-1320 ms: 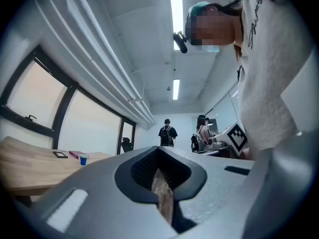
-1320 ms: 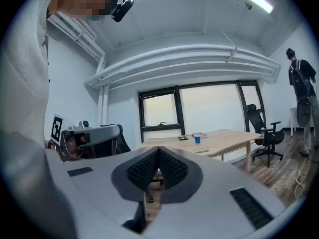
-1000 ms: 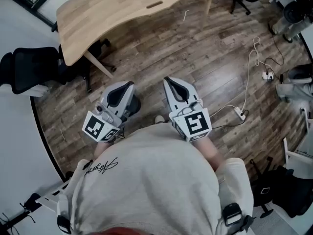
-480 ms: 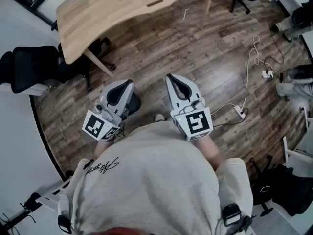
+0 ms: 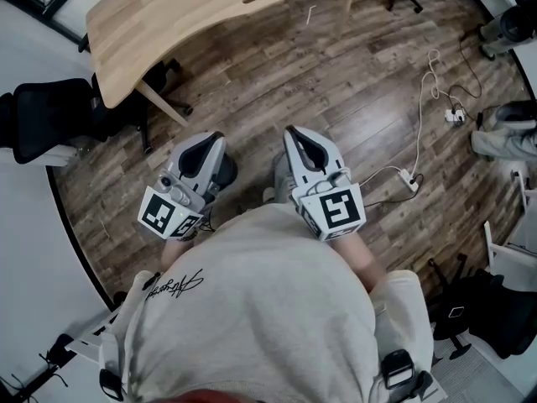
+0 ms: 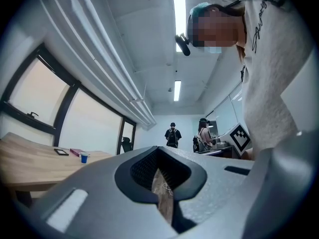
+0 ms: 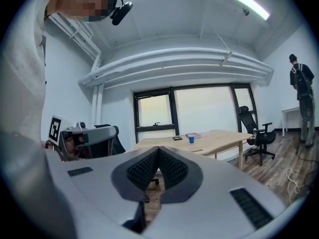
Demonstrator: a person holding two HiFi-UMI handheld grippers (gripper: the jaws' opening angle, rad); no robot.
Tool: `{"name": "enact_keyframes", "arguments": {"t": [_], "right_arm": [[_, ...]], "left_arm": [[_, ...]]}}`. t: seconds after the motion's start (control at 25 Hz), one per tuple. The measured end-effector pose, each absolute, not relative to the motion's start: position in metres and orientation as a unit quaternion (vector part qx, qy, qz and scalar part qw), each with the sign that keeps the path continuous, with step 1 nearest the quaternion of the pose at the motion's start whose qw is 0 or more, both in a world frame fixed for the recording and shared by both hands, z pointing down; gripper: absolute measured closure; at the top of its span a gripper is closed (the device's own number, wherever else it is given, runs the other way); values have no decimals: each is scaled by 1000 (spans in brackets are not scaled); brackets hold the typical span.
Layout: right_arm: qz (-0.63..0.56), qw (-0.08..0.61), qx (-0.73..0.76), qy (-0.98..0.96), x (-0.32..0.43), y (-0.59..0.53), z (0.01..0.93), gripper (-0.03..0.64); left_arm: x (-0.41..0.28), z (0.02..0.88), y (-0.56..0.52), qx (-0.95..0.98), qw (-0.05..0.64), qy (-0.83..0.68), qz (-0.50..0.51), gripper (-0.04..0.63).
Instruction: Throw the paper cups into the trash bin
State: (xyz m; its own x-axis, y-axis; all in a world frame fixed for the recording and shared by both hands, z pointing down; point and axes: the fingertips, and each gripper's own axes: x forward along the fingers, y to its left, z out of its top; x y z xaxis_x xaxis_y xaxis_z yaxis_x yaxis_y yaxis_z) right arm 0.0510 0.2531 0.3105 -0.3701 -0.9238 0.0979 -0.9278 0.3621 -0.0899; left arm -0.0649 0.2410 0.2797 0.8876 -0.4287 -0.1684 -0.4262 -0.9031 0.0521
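Note:
A small blue paper cup (image 7: 191,139) stands on the light wooden desk (image 7: 214,136), far ahead of both grippers. In the left gripper view the cup (image 6: 83,158) is tiny at the left. No trash bin shows in any view. In the head view the person holds both grippers side by side in front of the body, above the wood floor. My left gripper (image 5: 205,138) is shut with nothing in it, its tips meeting (image 6: 158,151). My right gripper (image 5: 295,133) is shut and empty too, pads pressed together (image 7: 159,149).
The desk (image 5: 168,15) spans the top of the head view, a black office chair (image 5: 42,120) at its left. A white cable and power strip (image 5: 409,185) lie on the floor at right. Another chair (image 7: 254,128) stands by the desk. Two people (image 6: 172,135) stand far off.
The head view has shifted a little, so the desk sits nearer the top left and the blue cup has left its top edge. Both grippers keep their place and stay shut.

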Motion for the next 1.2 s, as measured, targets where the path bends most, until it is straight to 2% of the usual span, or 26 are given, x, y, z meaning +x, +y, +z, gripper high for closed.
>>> {"name": "enact_keyframes", "arguments": {"t": [0.48, 1.2], "right_arm": [[78, 16, 550, -832, 56, 224, 313, 607], [67, 8, 541, -838, 104, 105, 311, 607]], "left_arm": [[-57, 277, 213, 970, -4, -227, -82, 592], [-17, 275, 100, 966, -10, -244, -79, 592]]}}
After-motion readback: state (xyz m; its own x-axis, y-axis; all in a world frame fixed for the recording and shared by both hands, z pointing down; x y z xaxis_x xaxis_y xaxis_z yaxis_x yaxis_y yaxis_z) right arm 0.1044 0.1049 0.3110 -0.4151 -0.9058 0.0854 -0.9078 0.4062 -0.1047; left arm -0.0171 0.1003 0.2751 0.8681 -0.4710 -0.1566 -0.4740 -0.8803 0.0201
